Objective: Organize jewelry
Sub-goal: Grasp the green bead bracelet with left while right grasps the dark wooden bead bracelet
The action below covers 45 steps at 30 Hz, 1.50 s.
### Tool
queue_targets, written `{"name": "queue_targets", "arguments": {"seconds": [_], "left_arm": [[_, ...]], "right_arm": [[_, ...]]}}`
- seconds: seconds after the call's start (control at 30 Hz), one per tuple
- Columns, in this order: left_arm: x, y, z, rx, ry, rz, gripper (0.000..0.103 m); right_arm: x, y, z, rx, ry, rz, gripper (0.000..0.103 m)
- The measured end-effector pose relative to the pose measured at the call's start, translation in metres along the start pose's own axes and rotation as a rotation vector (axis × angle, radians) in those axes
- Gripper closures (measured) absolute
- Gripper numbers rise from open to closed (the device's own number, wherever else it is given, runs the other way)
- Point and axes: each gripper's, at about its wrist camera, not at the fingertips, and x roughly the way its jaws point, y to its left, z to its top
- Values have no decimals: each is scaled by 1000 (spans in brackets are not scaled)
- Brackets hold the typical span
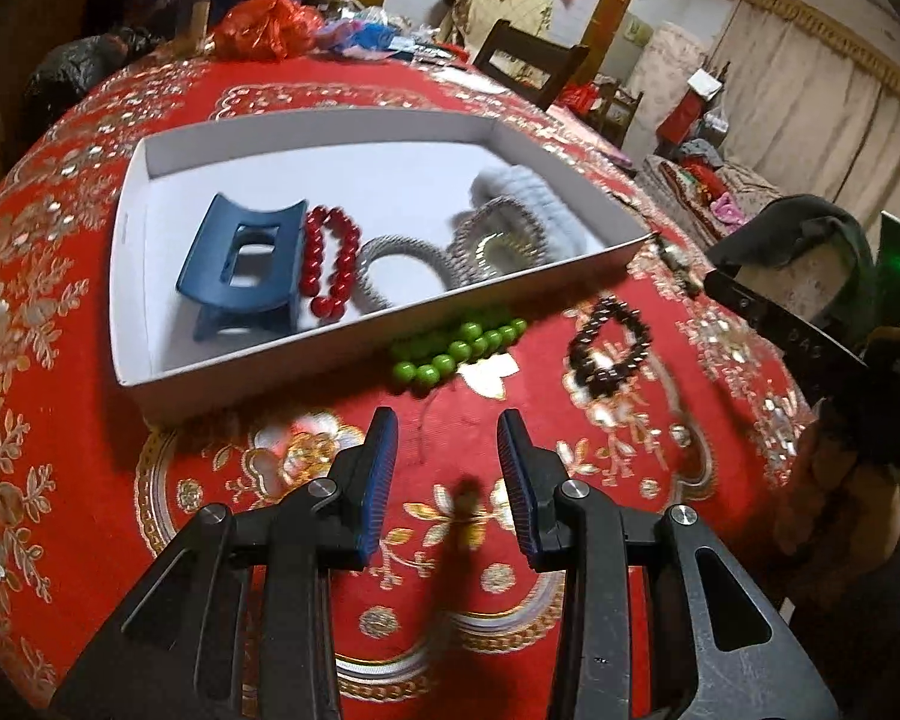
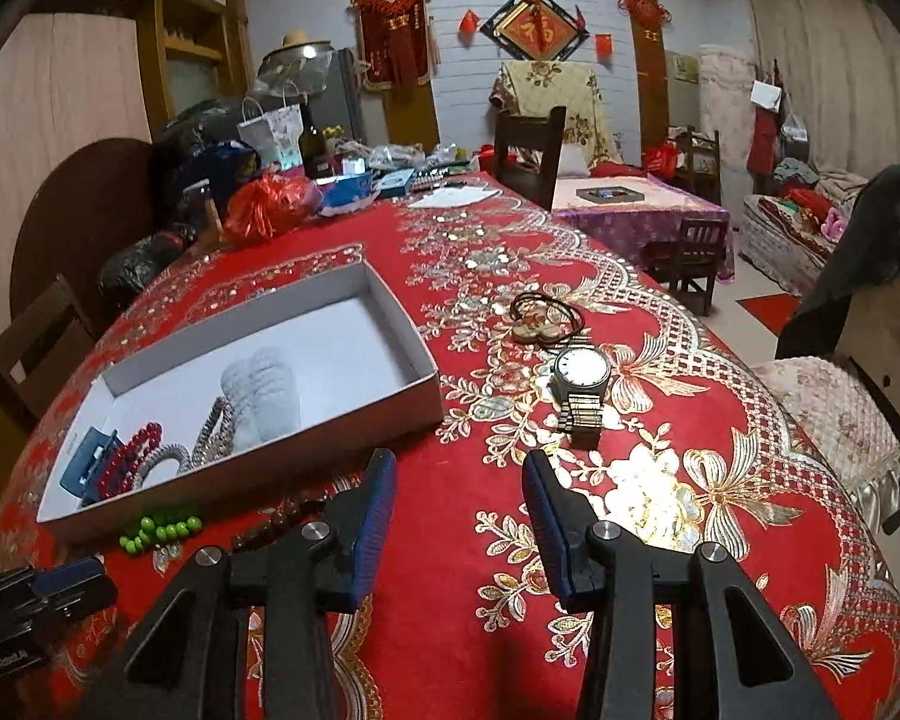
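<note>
A white tray (image 1: 127, 228) on the red tablecloth holds a blue hair claw (image 1: 243, 267), a red bead bracelet (image 1: 327, 267), silver bands (image 1: 390, 267) and a white fluffy scrunchie (image 1: 525, 195). A green bead bracelet (image 1: 456, 348) and a dark bead bracelet (image 1: 609, 339) lie just outside its near wall. My left gripper (image 1: 447, 438) is open and empty, short of the green beads. My right gripper (image 2: 459, 480) is open and empty, near a wristwatch (image 2: 582, 375) and a corded pendant (image 2: 540, 321). The tray also shows in the right wrist view (image 2: 432, 381).
Bags, a bottle (image 2: 315, 147) and clutter crowd the table's far end. A chair (image 2: 528, 144) stands beyond it. A cushioned chair (image 2: 840, 396) with a dark garment sits at the table's right edge.
</note>
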Motion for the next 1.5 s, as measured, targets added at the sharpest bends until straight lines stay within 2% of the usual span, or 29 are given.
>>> {"name": "queue_targets", "arguments": {"seconds": [0.03,0.07,0.23,0.37,0.57,0.63,0.7,0.77,0.87,0.97,1.1,1.17,1.3,1.43,1.5], "left_arm": [[2,1,0,-1,5,0,66],[2,0,0,4,-2,0,61],[11,-2,8,23,0,-24,47],[24,-7,22,57,9,-17,46],[37,-20,30,124,24,56,46],[39,-24,29,156,30,98,51],[40,-26,28,179,31,142,70],[40,-23,28,178,31,132,85],[37,-16,27,154,29,103,86],[27,-11,19,122,28,76,95],[12,-4,5,68,22,12,95],[0,0,-2,44,-12,-36,95],[-11,2,-6,28,-53,-79,95],[-8,4,-3,5,-33,-83,95],[-7,6,-2,-5,-30,-89,95]], "right_arm": [[0,1,1,-4,7,-3,61],[-1,0,1,-5,10,-8,61],[2,5,6,-10,14,-21,61],[6,7,9,-10,23,-27,61],[9,4,10,7,30,-21,61],[10,3,9,15,33,-16,61],[10,2,9,17,36,-17,61],[11,3,9,15,37,-16,61],[10,5,9,6,35,-2,61],[10,11,8,-26,38,99,61],[26,24,4,-79,139,187,61],[35,32,3,-109,188,187,61],[44,44,-2,-178,240,198,62],[47,57,-5,-277,243,165,64],[49,59,-6,-302,242,161,69]]}}
